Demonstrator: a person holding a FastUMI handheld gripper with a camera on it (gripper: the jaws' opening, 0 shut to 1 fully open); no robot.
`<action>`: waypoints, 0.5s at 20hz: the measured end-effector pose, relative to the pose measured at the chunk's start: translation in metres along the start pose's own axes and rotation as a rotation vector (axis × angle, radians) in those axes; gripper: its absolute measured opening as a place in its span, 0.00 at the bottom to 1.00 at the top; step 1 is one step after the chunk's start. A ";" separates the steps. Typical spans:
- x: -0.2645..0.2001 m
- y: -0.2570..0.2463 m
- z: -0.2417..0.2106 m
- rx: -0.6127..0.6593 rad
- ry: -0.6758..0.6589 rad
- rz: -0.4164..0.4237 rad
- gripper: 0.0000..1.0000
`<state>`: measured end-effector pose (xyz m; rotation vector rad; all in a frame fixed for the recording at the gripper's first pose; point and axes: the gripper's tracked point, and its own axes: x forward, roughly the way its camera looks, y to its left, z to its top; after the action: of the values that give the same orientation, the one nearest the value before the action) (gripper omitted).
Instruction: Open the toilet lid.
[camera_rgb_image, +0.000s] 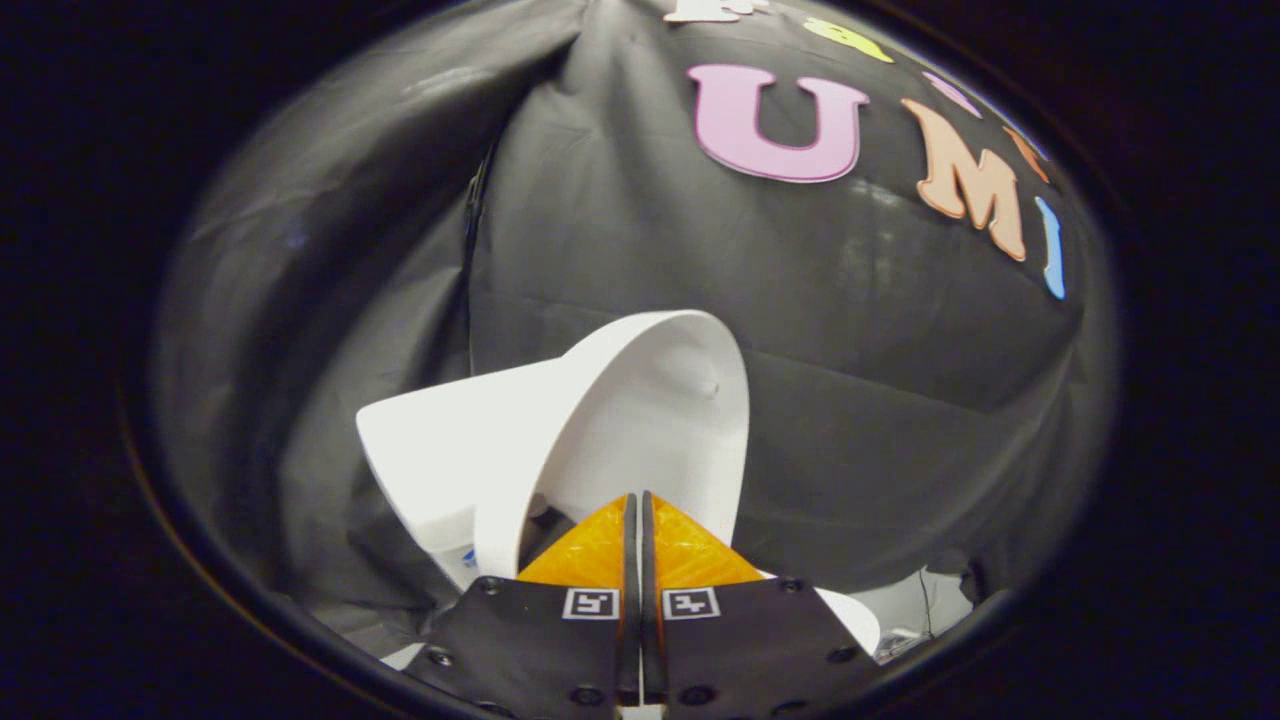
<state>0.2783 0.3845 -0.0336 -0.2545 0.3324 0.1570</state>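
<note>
Tongs (635, 500) at bottom centre of frame, fingers pressed together w/ only a hairline slit between them, nothing held. Fingertips (600, 545) sit right against the lower edge of the toilet lid (660, 420); can't tell if actually touching or just in front.

Key relation: lid is directly ahead of and above the tongs, centre of frame, already raised steeply. Its hollow underside faces the camera, rim arcing up over the tips to a rounded top just above frame centre. Long axis runs roughly bottom-to-top, leaning slightly right. The lid's other end, and whatever hinge it has, is hidden behind the fingers.

Left of the lid, centre-left of frame: white toilet tank (440, 450), flat-faced, wedge-looking under fisheye, touching or just behind the lid's left rim. A bit of white toilet rim (850, 615) shows lower right, beside the tongs body.

Materials: lid = smooth, glossy, rigid white plastic, thin curved shell, a small bump on the inside face near the top. Tank = same hard white gloss. Backdrop = black wrinkled cloth wall (850, 400), matte.

Judgement: lid looks near fully open; remaining move prob. a short push away from the tongs so it rests on the tank. Slick surface, so closed tips could slip off the edge.
</note>
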 end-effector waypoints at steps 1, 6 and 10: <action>0.002 0.005 -0.005 -0.005 0.011 0.007 0.02; 0.000 0.004 -0.004 0.043 -0.014 0.009 0.02; 0.001 0.003 -0.005 0.015 -0.003 0.019 0.02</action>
<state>0.2775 0.3858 -0.0393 -0.2361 0.3327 0.1731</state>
